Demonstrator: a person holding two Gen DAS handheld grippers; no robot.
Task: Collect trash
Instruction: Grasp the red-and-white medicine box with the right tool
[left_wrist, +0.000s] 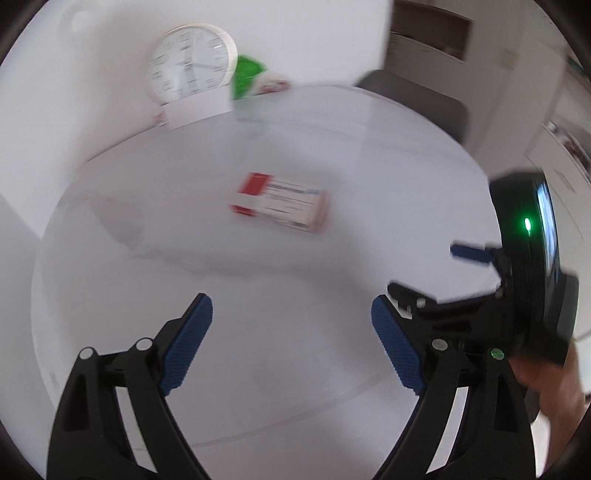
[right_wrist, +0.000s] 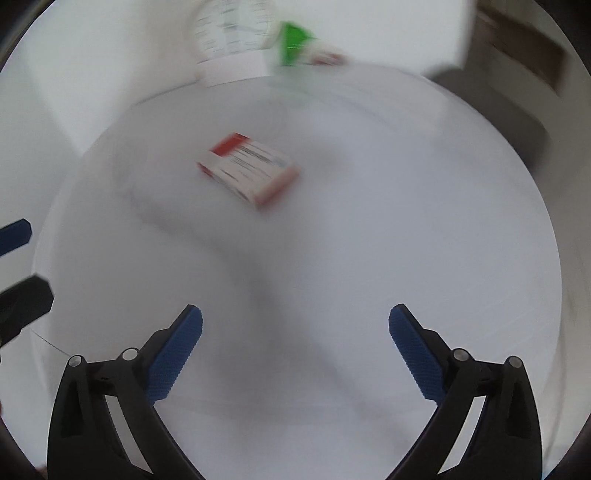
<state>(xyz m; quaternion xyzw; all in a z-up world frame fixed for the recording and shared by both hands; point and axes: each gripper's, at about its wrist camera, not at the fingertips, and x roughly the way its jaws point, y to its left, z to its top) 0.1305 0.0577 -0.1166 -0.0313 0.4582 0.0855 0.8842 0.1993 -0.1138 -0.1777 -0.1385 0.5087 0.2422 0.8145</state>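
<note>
Fingers, left gripper (left_wrist: 291, 314): spread wide, blue pads (left_wrist: 188, 343) bare, nothing held, above the table (left_wrist: 110, 295).
Fingers, right gripper (right_wrist: 295, 325): spread wide, nothing between the pads (right_wrist: 415, 354).
Clock (left_wrist: 190, 61): white, upright at the table's far left edge, against the wall.
Box (left_wrist: 282, 201): red and white, lying flat near the table's middle, well ahead of both grippers; blurred.
Green wrapper (left_wrist: 247, 75): far edge, just right of the clock.
Chair (left_wrist: 417, 99): dark, beyond the table at right.
</note>
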